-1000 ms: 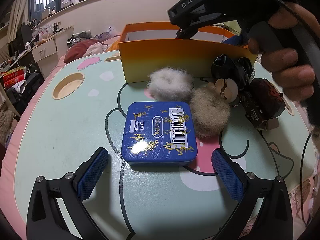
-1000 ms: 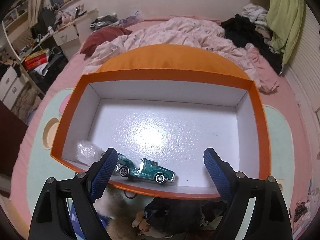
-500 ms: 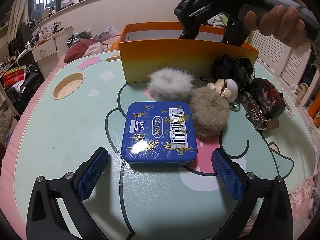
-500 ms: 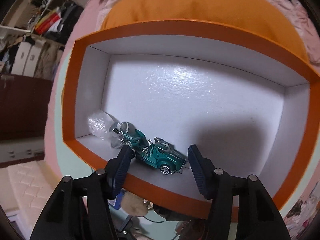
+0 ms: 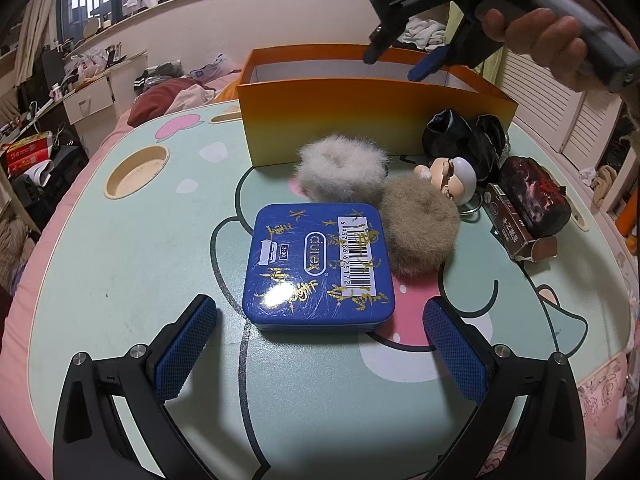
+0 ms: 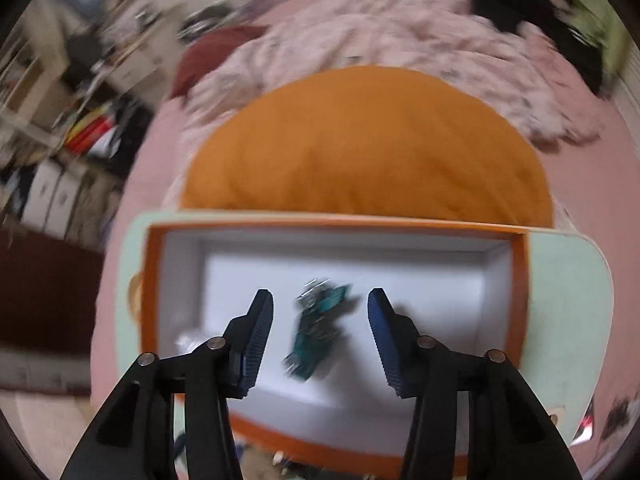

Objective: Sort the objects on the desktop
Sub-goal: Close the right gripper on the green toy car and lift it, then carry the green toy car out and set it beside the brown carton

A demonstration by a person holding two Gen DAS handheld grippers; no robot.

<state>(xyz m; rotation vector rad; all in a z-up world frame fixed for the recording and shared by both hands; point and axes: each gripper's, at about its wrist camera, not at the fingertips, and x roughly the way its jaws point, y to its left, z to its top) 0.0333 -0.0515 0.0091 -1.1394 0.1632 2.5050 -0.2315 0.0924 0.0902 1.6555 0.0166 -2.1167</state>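
Toy car (image 6: 320,330) sits in the orange box (image 5: 360,120), your right gripper (image 6: 320,336) above it, jaws just narrowed but gripping nothing. Left gripper (image 5: 320,344) gapes before the blue tin (image 5: 320,268); both fluffy rings (image 5: 340,170) wait outside.

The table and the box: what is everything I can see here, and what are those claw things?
Table: one, mint green with cartoon print, under everything.
Box: one, orange outside, white inside, at the far edge.
Toy car: one, green, inside the box, blurred.
Clear wrapper: one, in the box corner.
Tin: one, blue with gold marks, centre.
Fluffy scrunchies: two, white and tan, beside the tin.
Doll keyring: one, behind the tan scrunchie.
Black bundle: one, by the box.
Dark red pouch: one, on a brown carton.
Left gripper: fingers wide open, before the tin.
Right gripper: fingers apart, above the box, holding nothing.
Hand: holds it.
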